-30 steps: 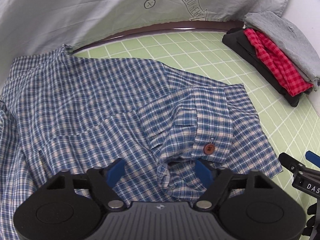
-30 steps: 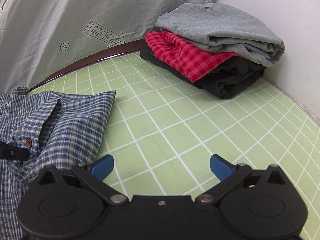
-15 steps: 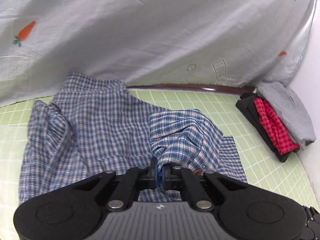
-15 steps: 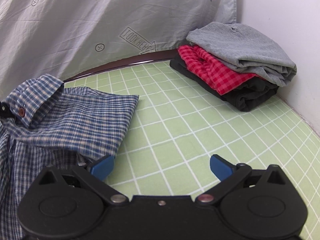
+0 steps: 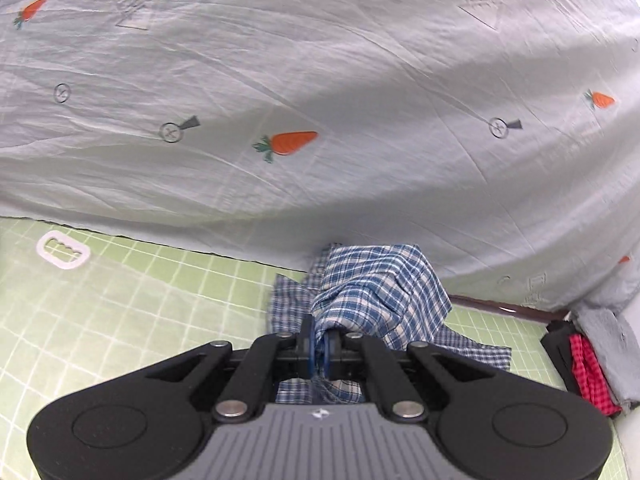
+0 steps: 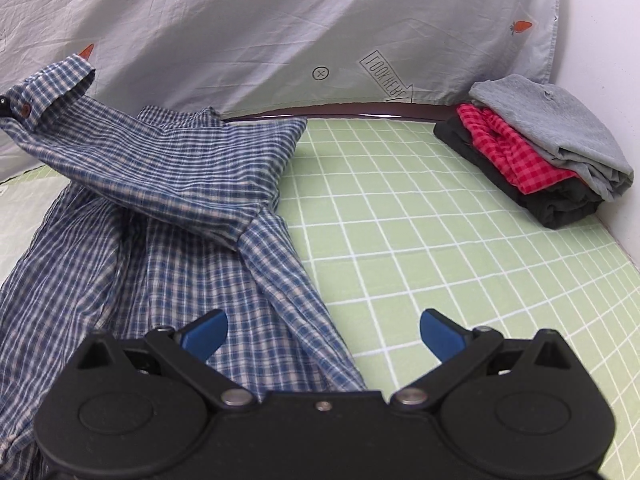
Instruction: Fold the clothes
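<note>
My left gripper (image 5: 319, 350) was clamped on the cuffed sleeve of the blue-and-white checked cotton shirt (image 6: 168, 200), lifting it off the green gridded mat (image 6: 420, 240). My right gripper (image 6: 322, 334) hung with fingers apart over the shirt's edge, gripping nothing. A stack of folded grey, red-check and black clothes (image 6: 536, 148) sat by the white wall. A pale carrot-print sheet (image 5: 320, 100) hung behind. A white plastic buckle (image 5: 63, 249) lay on the mat, clear of everything.

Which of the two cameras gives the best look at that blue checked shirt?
The right wrist view: the blue checked shirt spreads over the green mat, one sleeve lifted up to the left. The left wrist view shows only a bunched piece of it, pinched in the shut left gripper.
</note>
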`<move>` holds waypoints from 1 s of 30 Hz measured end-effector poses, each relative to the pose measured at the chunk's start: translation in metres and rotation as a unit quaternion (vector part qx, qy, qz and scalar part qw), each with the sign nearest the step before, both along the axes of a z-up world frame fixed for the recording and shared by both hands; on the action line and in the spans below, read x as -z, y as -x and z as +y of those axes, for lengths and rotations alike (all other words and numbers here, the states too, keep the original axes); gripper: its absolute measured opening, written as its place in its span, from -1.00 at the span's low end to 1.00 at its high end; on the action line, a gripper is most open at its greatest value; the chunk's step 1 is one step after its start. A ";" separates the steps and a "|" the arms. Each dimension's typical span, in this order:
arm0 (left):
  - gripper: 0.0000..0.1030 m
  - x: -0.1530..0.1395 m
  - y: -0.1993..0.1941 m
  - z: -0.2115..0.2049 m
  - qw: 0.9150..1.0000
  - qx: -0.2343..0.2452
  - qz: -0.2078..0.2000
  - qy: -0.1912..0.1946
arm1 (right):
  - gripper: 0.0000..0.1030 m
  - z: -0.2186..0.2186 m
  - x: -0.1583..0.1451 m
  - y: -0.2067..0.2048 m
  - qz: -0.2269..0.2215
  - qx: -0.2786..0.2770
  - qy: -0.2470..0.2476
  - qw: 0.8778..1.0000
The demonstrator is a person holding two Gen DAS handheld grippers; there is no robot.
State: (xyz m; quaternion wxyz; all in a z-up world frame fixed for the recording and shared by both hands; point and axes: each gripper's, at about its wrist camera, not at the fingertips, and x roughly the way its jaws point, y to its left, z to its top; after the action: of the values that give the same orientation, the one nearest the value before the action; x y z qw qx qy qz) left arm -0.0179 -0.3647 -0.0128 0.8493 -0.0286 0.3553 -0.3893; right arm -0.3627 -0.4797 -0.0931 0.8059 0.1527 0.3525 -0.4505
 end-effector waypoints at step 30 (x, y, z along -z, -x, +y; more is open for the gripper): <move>0.15 0.084 0.163 0.109 0.980 0.042 0.105 -0.165 | 0.12 0.062 0.010 0.083 0.012 -0.024 -0.055 0.998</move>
State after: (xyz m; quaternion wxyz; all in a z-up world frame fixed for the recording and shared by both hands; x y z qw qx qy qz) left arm -0.1811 -0.2561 -0.0964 0.7831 0.0859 0.5030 -0.3555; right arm -0.4455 -0.4174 -0.1029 0.8025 0.1826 0.3899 -0.4131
